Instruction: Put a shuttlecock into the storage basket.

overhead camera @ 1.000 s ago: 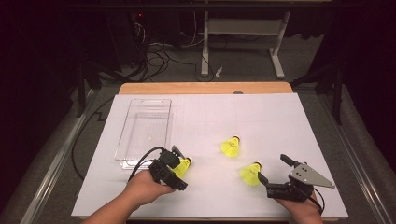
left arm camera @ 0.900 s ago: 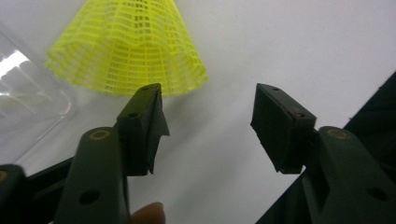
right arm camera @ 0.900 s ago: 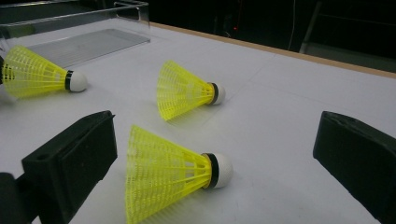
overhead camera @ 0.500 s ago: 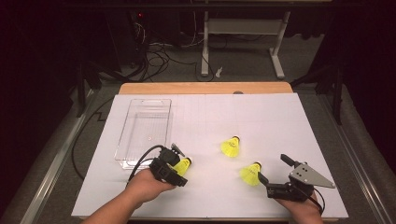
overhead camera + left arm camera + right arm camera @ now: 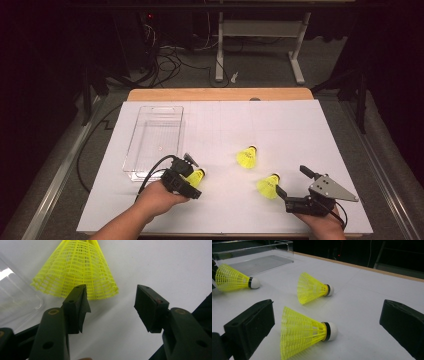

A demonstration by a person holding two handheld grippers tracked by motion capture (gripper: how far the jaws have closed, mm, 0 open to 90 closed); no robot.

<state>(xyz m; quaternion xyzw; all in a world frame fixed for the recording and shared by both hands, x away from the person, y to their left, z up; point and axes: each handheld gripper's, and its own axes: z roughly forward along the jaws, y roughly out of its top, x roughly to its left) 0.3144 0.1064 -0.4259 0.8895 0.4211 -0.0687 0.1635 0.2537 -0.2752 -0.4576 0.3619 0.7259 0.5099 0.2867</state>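
Left gripper view looks along the left gripper, whose jaws stand apart with nothing pressed between the pads: released, not grasping. Its jaws have just been closing from a wider spread, and the skirt of a yellow shuttlecock lies just ahead of the left pad, overlapped by its tip, not yet pinched. The corner of the clear plastic tray sits just beside it. From above, the same shuttlecock lies on the white table cover at the gripper's tips, near the tray's near right corner. Against the earlier high views nothing else has shifted; both hands and all three shuttlecocks lie where they were. I judge this as a narrowing of the jaws before a pickup, with the tray the likely destination.

Right gripper view shows the right gripper wide open, a second shuttlecock lying on its side between the jaws, untouched, and a third farther off.

No brand, label or legible writing appears on the shuttlecocks, tray or grippers.
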